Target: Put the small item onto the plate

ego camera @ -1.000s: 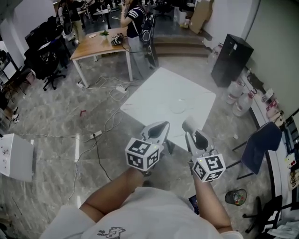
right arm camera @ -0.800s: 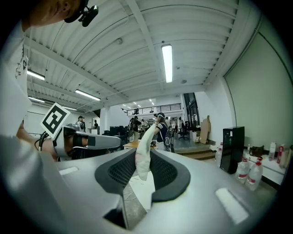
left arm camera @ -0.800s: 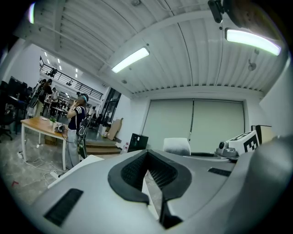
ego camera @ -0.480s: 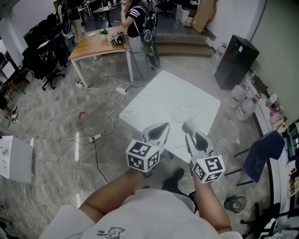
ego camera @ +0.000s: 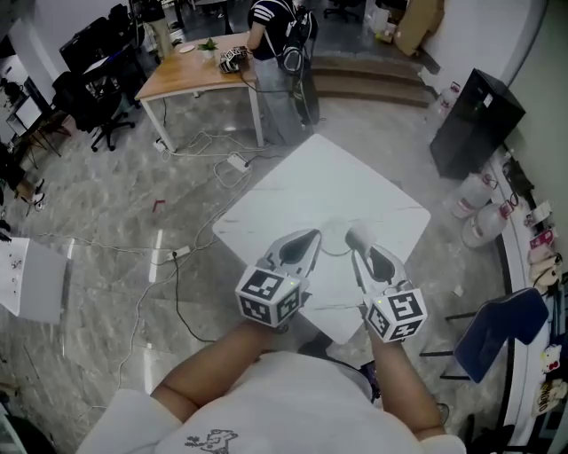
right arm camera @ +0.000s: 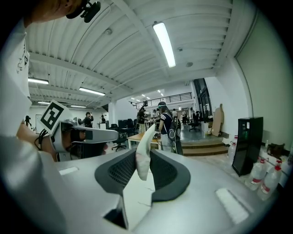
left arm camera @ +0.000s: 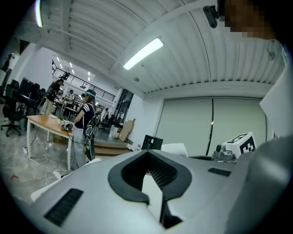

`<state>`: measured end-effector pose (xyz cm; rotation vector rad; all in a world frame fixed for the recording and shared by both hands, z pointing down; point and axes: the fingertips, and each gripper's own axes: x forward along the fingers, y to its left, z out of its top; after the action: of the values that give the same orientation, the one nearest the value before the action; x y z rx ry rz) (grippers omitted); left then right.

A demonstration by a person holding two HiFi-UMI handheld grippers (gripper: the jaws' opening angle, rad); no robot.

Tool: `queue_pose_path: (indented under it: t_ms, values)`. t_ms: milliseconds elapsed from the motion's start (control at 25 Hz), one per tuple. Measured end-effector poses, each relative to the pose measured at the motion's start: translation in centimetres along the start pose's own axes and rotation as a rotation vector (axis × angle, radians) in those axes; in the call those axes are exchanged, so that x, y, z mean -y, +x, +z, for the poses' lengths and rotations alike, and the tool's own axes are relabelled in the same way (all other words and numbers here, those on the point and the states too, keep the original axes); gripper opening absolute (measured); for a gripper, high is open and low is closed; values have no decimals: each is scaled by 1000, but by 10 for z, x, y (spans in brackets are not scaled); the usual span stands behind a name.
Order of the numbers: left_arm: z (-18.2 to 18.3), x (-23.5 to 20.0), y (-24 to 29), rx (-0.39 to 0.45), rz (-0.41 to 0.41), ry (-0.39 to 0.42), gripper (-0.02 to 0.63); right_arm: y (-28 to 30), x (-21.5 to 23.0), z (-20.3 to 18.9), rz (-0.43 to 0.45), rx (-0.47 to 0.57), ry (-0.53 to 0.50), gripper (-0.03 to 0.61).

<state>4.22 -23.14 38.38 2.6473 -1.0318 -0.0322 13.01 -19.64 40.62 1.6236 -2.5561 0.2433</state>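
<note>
A square white table (ego camera: 293,191) stands ahead of me. On its near part lies a pale round plate (ego camera: 335,233), faint and partly hidden behind the grippers. My right gripper (ego camera: 356,238) is shut on a small flat white item (ego camera: 358,235). In the right gripper view that item (right arm camera: 143,153) stands upright between the dark pads. My left gripper (ego camera: 316,235) hangs beside it over the table's near edge, jaws together with nothing between them. In the left gripper view (left arm camera: 147,152) only a thin slit shows between the pads.
Cables and a power strip (ego camera: 182,253) lie on the marble floor to the left. Behind the white table stand a wooden desk (ego camera: 200,71) and a person (ego camera: 277,27). To the right are a black cabinet (ego camera: 475,120), water bottles (ego camera: 484,222) and a blue chair (ego camera: 501,332).
The white table has come closer and now lies under the gripper tips. Both grippers keep the same pose, and the right one still holds the white item.
</note>
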Motion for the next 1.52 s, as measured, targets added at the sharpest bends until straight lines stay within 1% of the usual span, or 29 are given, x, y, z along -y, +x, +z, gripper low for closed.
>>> queue_pose_path:
  t_ms: [200, 360, 480, 640, 800, 920, 1240, 1400, 1520]
  values:
    - [-11, -14, 52, -5, 69, -18, 6, 34, 55, -22, 78, -68, 16, 89]
    - [-14, -20, 79, -41, 103, -30, 6, 65, 84, -41, 130, -155, 46, 89]
    - [-26, -31, 95, -65, 117, -42, 6, 90, 102, -71, 162, -227, 107, 89]
    - [-49, -57, 113, -110, 129, -67, 8, 129, 119, -131, 197, -361, 241, 89]
    - [-67, -80, 126, -151, 132, -94, 8, 159, 127, -192, 214, -495, 376, 89]
    - [-81, -97, 140, -176, 131, -112, 7, 181, 135, -233, 215, -582, 440, 89]
    - [-126, -139, 161, -252, 134, -170, 6, 215, 149, -316, 190, -745, 504, 89]
    - [-145, -155, 171, -276, 128, -191, 8, 228, 154, -342, 202, -790, 533, 89]
    - [-156, -164, 174, -292, 127, -212, 6, 235, 156, -355, 203, -816, 545, 89]
